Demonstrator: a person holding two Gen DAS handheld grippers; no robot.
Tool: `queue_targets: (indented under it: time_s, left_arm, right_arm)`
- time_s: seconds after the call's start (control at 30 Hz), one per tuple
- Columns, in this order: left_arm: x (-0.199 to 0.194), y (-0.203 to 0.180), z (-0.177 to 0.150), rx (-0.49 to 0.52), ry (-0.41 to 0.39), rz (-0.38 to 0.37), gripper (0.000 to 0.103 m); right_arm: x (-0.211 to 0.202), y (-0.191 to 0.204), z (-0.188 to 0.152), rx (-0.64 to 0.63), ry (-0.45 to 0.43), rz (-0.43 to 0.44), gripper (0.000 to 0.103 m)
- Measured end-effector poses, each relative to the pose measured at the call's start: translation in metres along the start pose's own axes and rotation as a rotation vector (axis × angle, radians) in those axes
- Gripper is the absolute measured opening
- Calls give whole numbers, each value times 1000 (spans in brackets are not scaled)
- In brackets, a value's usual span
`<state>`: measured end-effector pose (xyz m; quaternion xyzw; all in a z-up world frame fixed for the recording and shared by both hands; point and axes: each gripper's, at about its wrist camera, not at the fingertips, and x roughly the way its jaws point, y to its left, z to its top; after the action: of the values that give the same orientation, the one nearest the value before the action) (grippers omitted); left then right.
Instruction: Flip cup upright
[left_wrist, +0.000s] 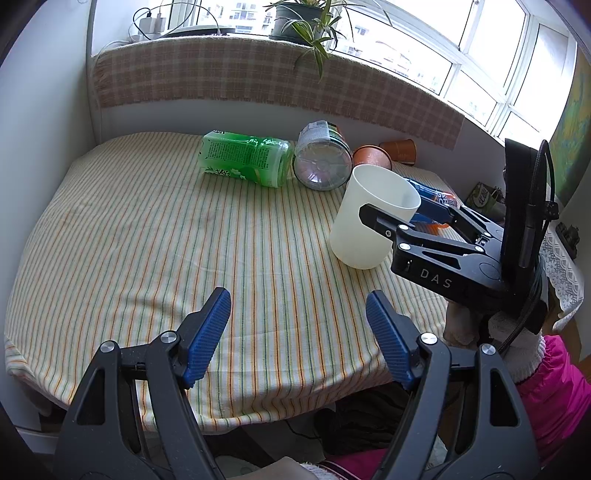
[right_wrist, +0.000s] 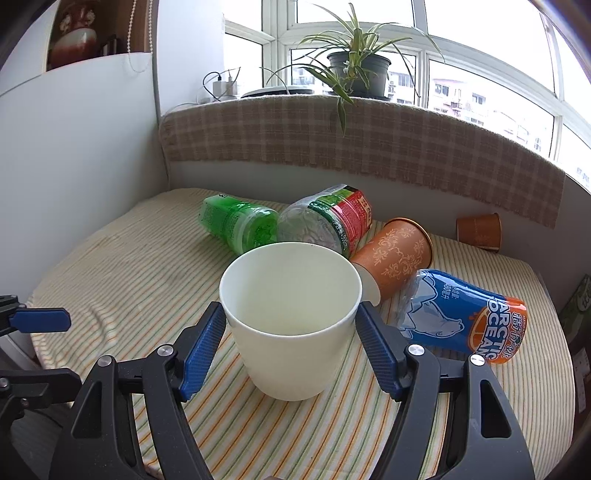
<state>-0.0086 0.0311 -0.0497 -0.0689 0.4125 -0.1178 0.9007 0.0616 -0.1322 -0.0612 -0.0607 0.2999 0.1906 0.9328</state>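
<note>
Cup (right_wrist: 291, 321) stands mouth-up on the striped surface (left_wrist: 147, 240), slightly tilted in the left wrist view; whether its base sits fully flat can't be told. Flip looks essentially done; release is what's left.

Right hand-held gripper (right_wrist: 291, 325) brackets the cup at rim height, blue pads (right_wrist: 201, 350) on either side of the wall. Pads look at or just off the wall; firm clamp versus light contact can't be told. Left hand-held gripper (left_wrist: 299, 332) is spread wide, holding nothing, hovering near the surface edge well in front of the cup.

Behind the cup: green bottle (right_wrist: 236, 225) and clear bottle (right_wrist: 328, 218), both on their sides. Touching or just beside the cup's back right: a fallen orange cup (right_wrist: 395, 251). Right of it: blue bottle (right_wrist: 465, 314), lying down. Second orange cup (right_wrist: 478, 230) sits further back by the wall.

Risks, as judged:
- Uneven opening drags the rim on one pad, and the cup tips back over.
- If the base is off flat, letting go leaves it rocking on soft, wrinkled cloth.
- Backing out sideways could knock the blue bottle or orange cup into it; a straight retreat looks safer.
</note>
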Motion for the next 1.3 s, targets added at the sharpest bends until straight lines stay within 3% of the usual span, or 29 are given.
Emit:
queue_targets:
  time_s: [0.67,1.17,1.3]
  left_arm:
    - [-4,-8,4,17,-33,13,78]
    - [-35,-30,25,80,-294,71,78]
    - [-45,-34,28,83,-363,88,87]
  right_arm:
    - [-20,-6,-12,41,12,41,72]
    - [-89,-31,-20,168,-65,-21,72]
    - [-102,-37,-17,195,-95,-61,72]
